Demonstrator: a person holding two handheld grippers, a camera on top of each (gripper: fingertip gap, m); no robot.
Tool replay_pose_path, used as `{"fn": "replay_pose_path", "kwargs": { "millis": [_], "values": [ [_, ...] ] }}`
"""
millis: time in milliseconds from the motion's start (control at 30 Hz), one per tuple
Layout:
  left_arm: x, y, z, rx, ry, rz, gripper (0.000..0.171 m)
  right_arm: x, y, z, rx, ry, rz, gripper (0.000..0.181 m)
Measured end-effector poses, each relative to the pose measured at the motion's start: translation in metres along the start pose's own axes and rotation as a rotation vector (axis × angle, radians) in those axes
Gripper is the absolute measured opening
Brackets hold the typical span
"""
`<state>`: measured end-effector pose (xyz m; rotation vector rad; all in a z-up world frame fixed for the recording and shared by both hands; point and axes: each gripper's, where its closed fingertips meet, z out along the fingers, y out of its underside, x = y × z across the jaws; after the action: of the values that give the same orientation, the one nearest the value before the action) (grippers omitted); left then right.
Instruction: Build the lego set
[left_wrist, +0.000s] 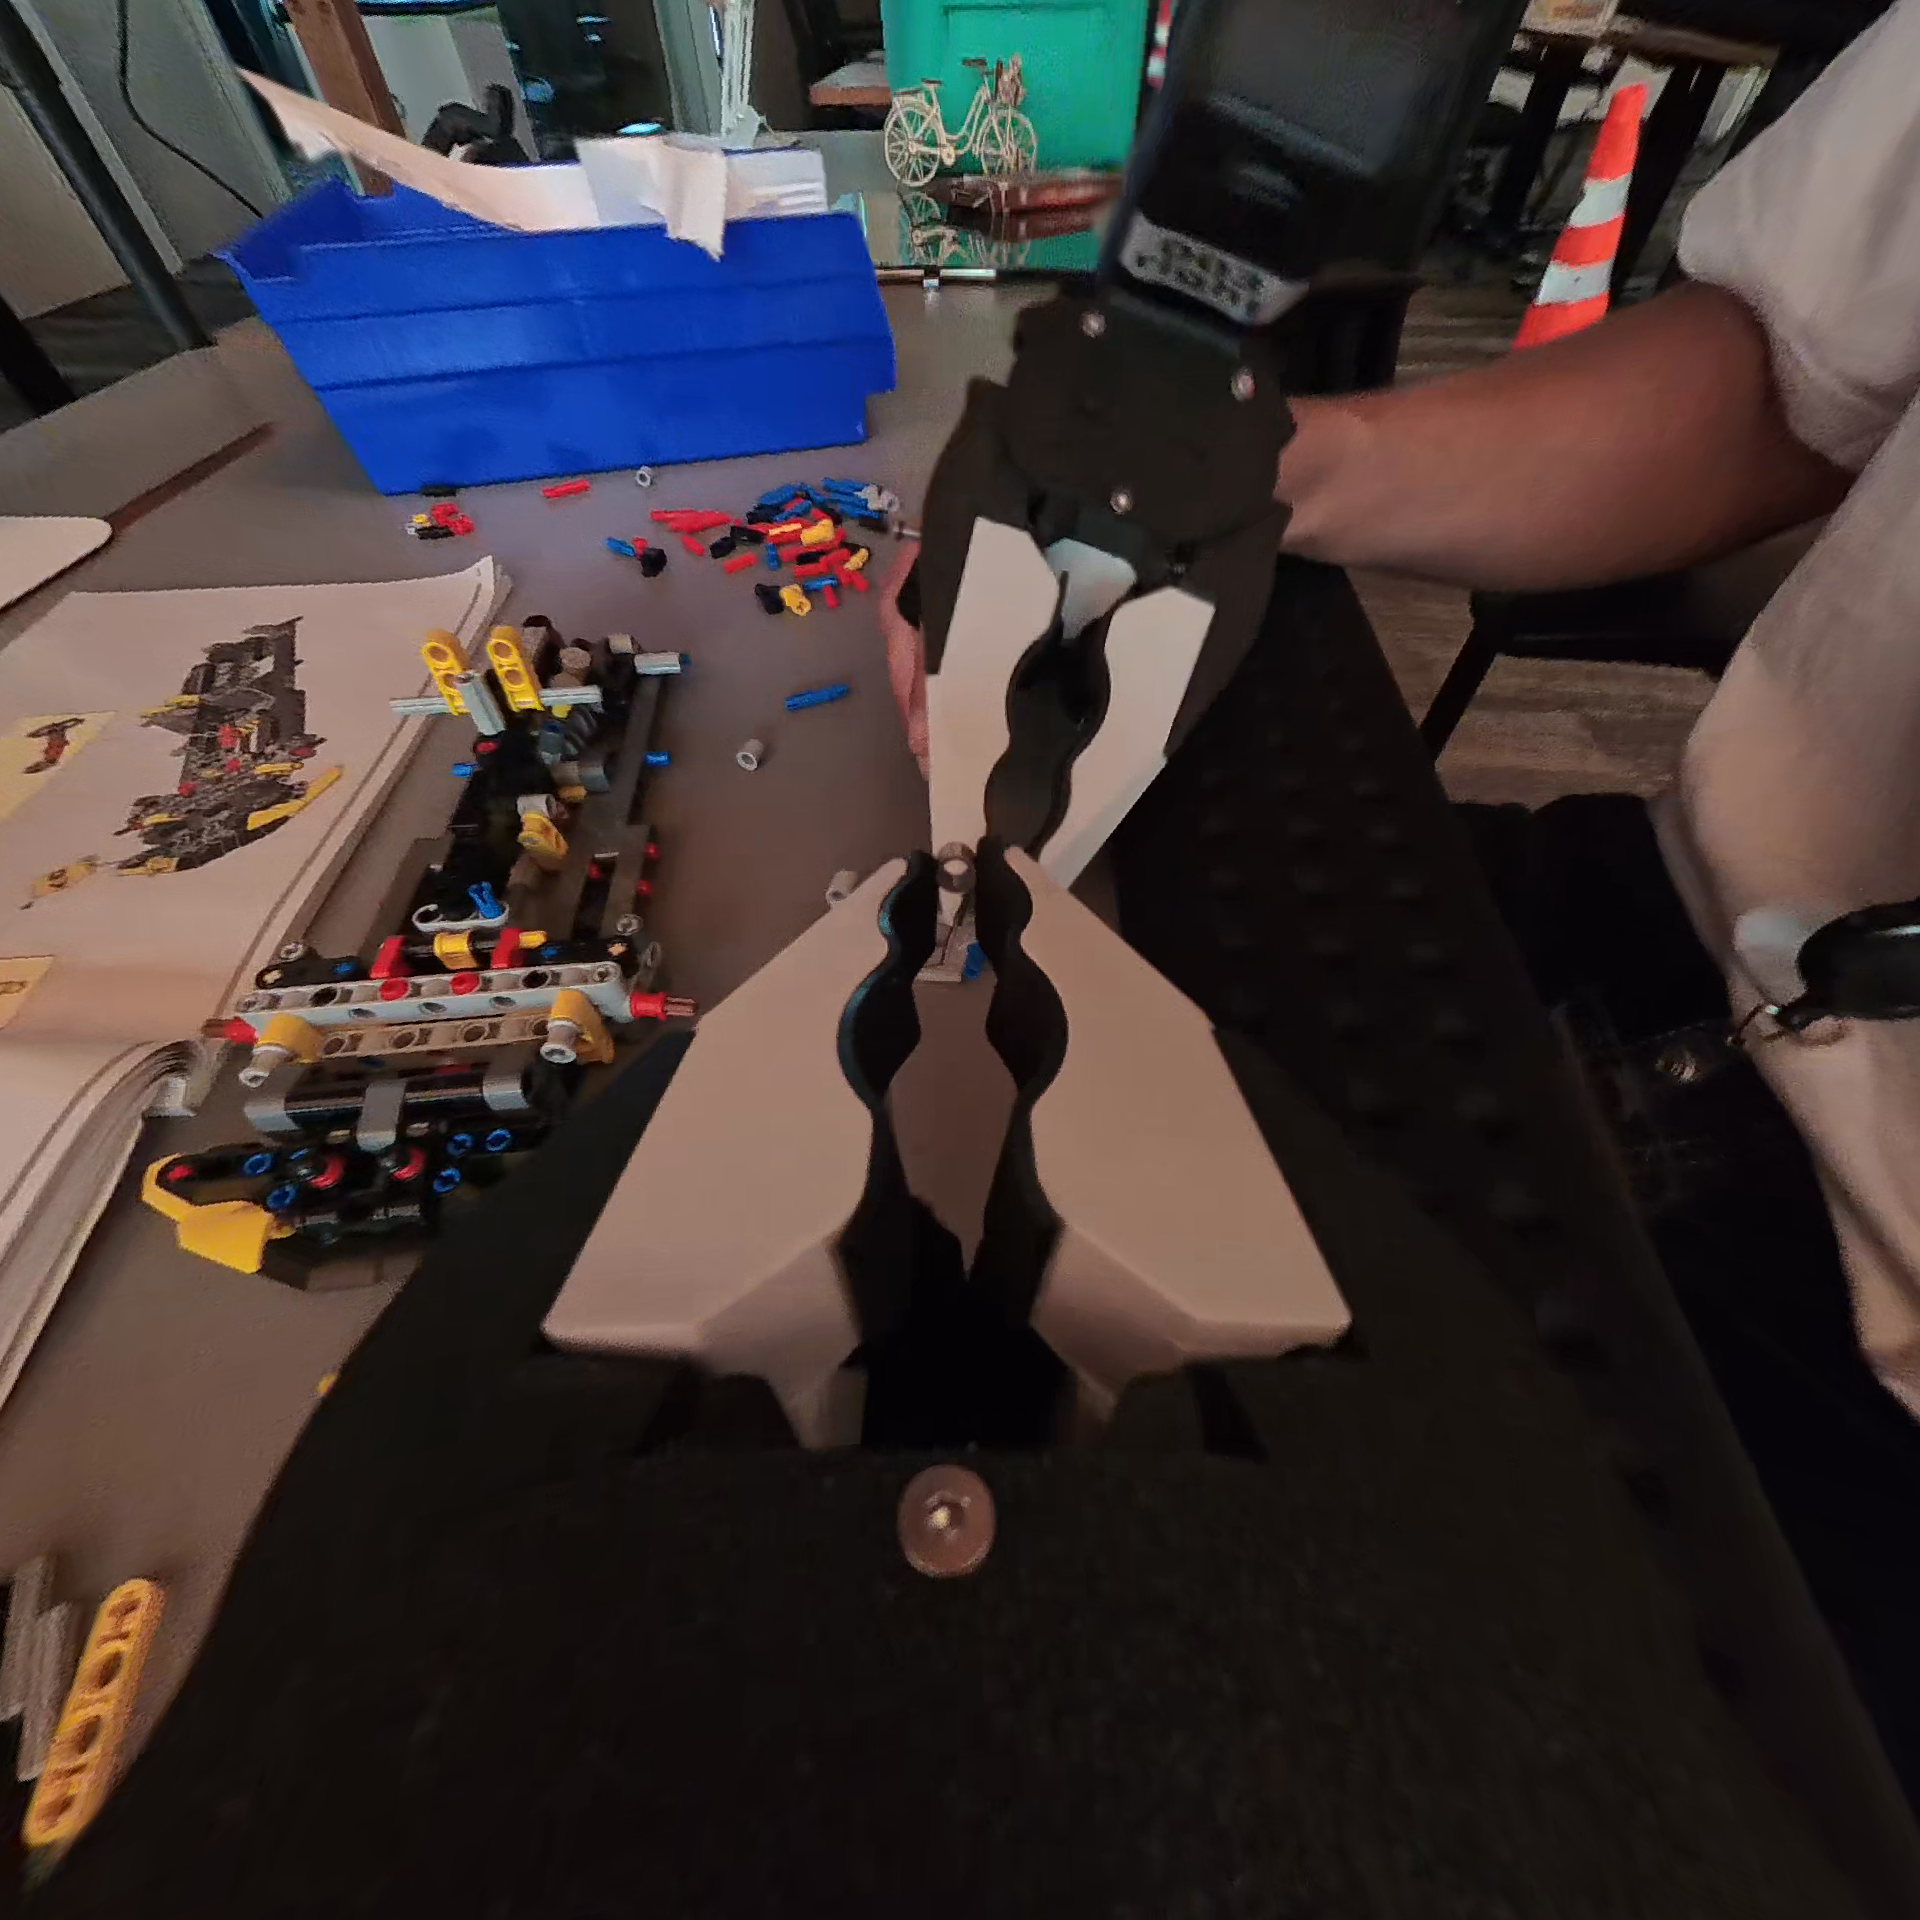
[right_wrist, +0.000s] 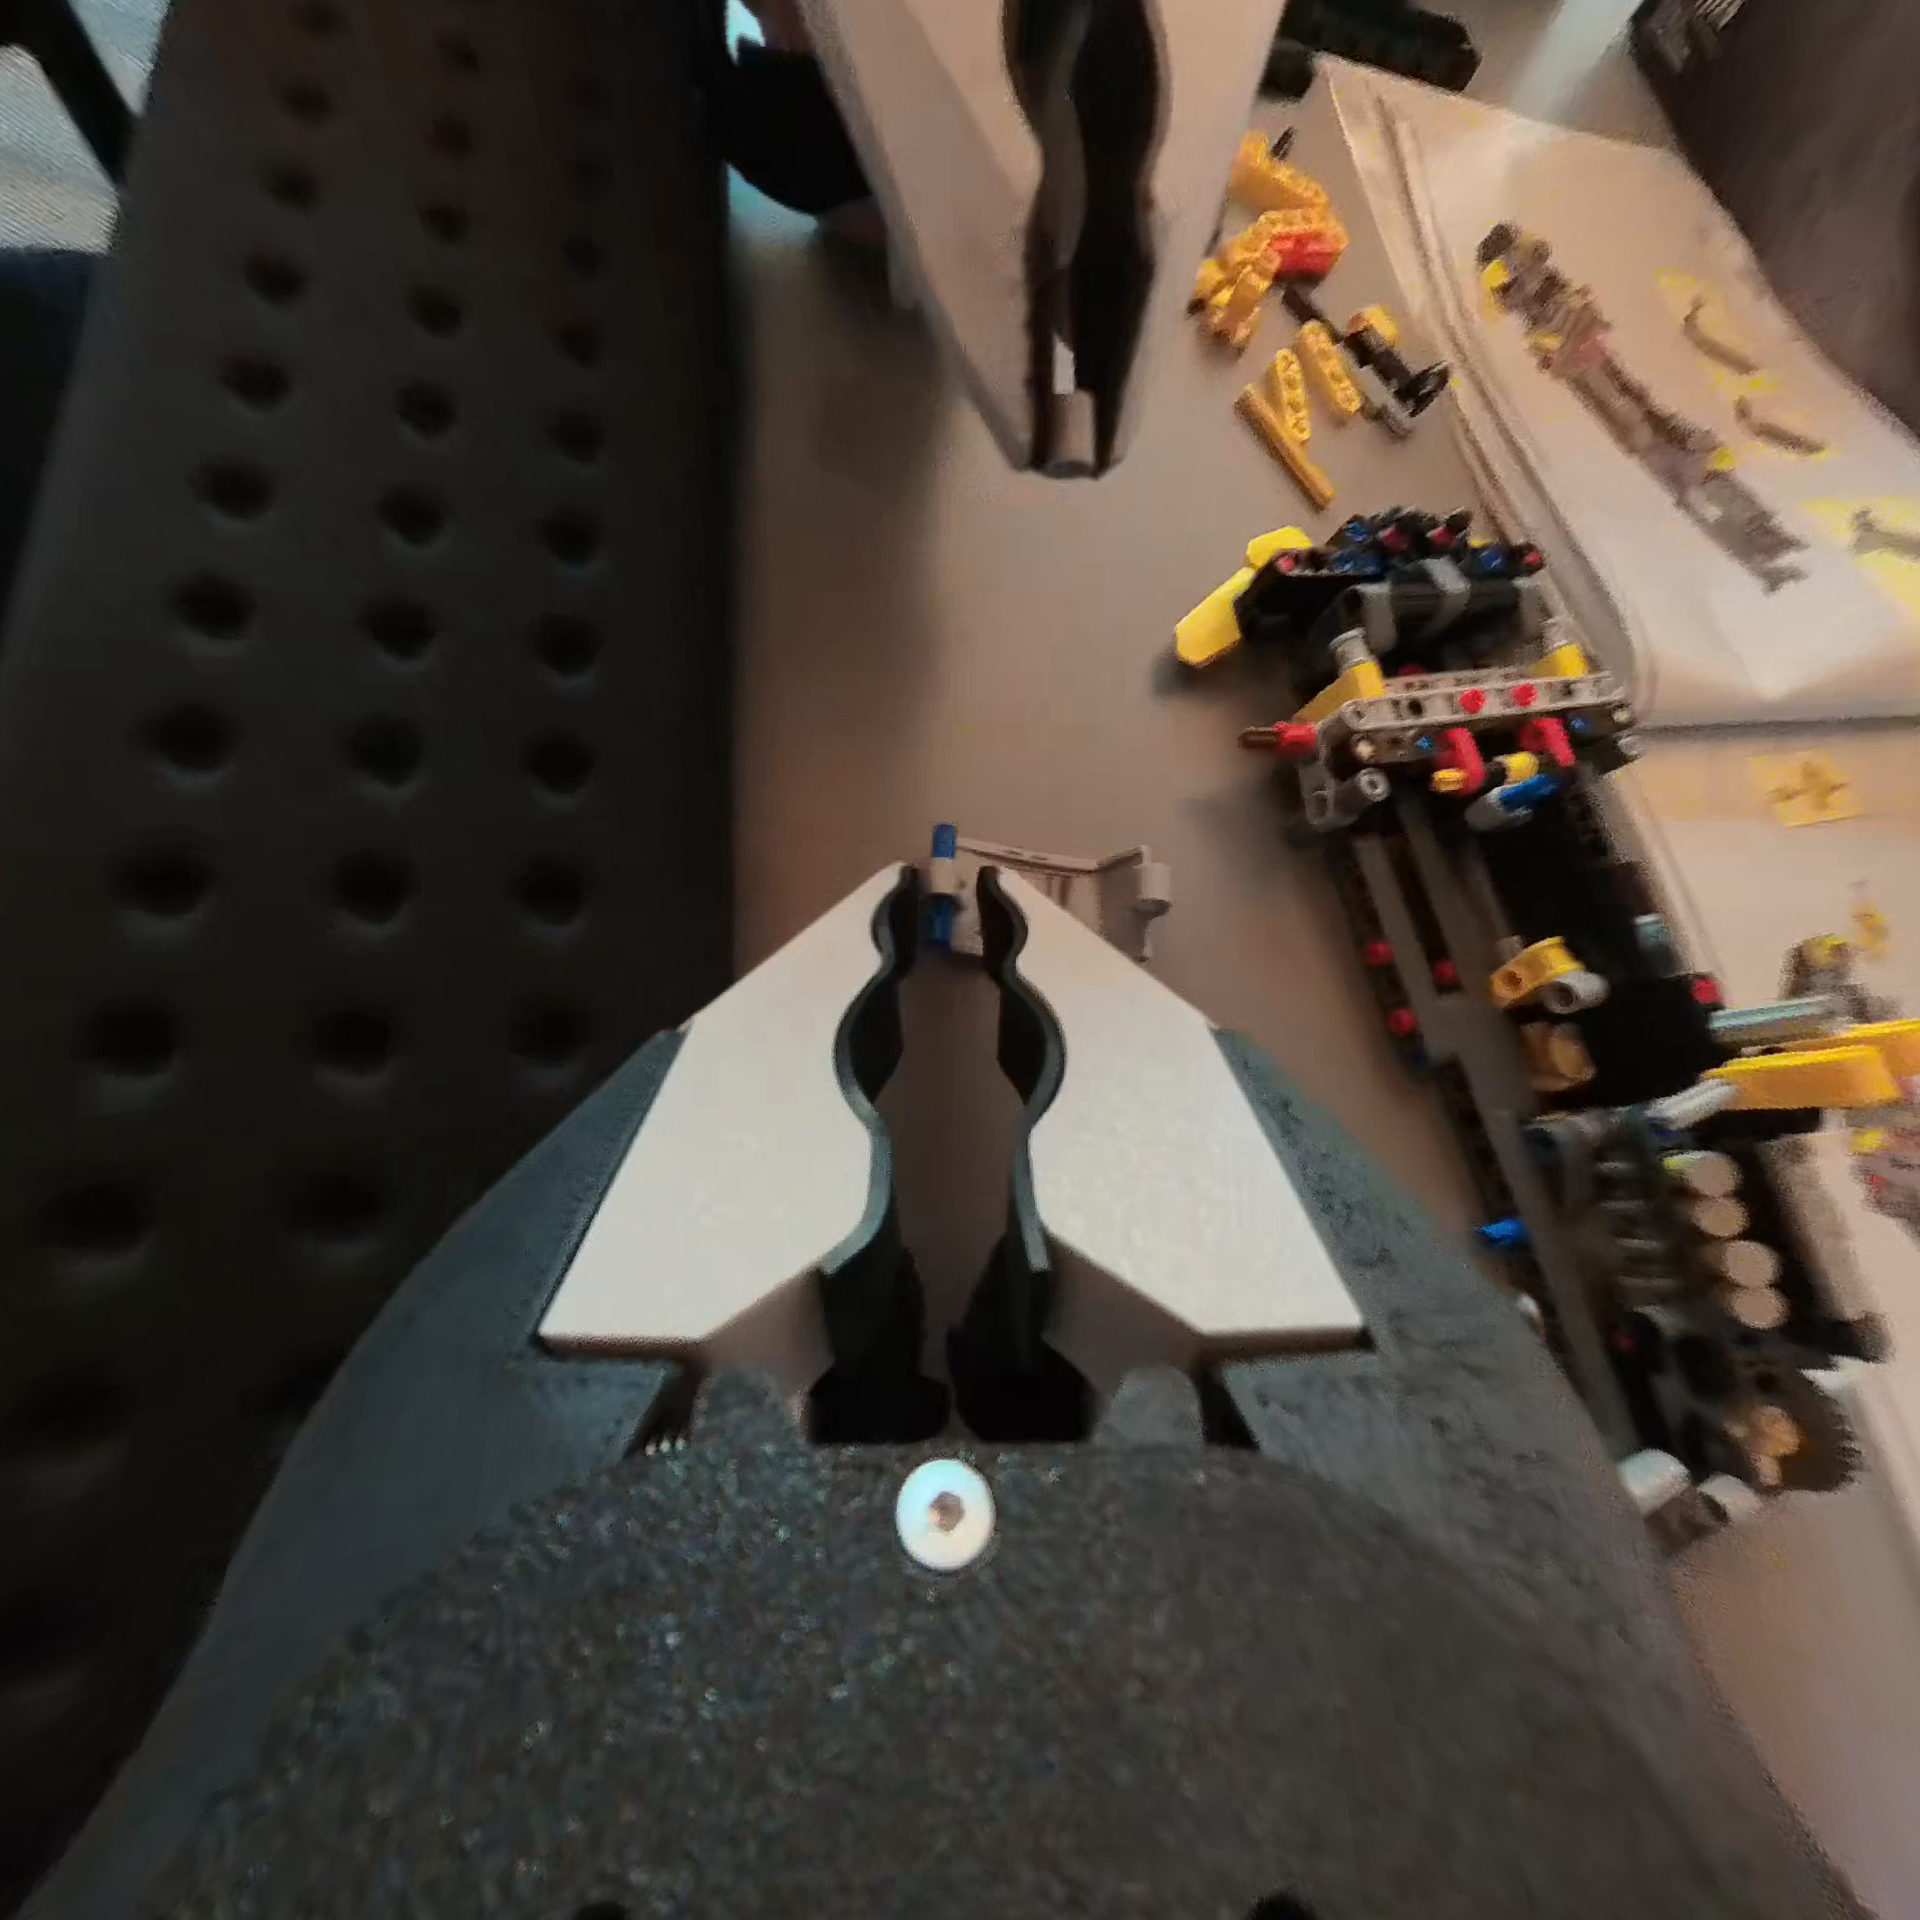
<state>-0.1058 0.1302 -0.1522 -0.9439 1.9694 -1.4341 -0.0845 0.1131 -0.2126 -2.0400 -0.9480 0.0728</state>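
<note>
My left gripper (left_wrist: 956, 873) is shut on a small grey bush (left_wrist: 956, 868), seen end-on between its tips. It also shows in the right wrist view (right_wrist: 1070, 457), pointing toward the camera with the bush (right_wrist: 1070, 431) in it. My right gripper (right_wrist: 951, 894) is shut on a grey connector with a blue pin (right_wrist: 940, 894), from which a grey angled piece (right_wrist: 1132, 883) extends right. In the left wrist view the right gripper (left_wrist: 997, 836) comes down from above, tip to tip with the left. The half-built black, grey and yellow model (left_wrist: 447, 935) lies on the table left of both.
An open instruction booklet (left_wrist: 208, 727) lies beside the model. Loose red, blue and yellow pins (left_wrist: 800, 540) are scattered before a blue bin (left_wrist: 582, 332). Yellow beams (right_wrist: 1278, 312) lie near the booklet. A black perforated surface (right_wrist: 364, 623) borders the table. A person's arm (left_wrist: 1507, 468) holds the right gripper. There is about 7 cm between the tips of the two grippers.
</note>
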Motion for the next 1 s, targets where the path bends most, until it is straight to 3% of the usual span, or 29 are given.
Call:
{"fn": "replay_pose_path", "kwargs": {
  "millis": [133,467,633,1000],
  "values": [
    [-0.001,-0.01,-0.004,0.067,0.043,-0.082,0.005,0.002,-0.001,0.001,0.017,0.03,-0.04,0.013],
    [0.0,-0.014,-0.004,0.09,0.076,-0.113,0.005,0.007,-0.002,0.009,0.003,-0.021,0.043,0.008],
    [-0.003,-0.021,-0.009,0.151,0.041,-0.065,0.005,0.022,-0.061,-0.031,0.369,-0.127,0.299,0.007],
    [0.014,-0.019,-0.002,0.132,0.063,0.079,0.005,0.001,-0.071,-0.035,0.421,-0.271,0.324,0.006]
  ]
}}
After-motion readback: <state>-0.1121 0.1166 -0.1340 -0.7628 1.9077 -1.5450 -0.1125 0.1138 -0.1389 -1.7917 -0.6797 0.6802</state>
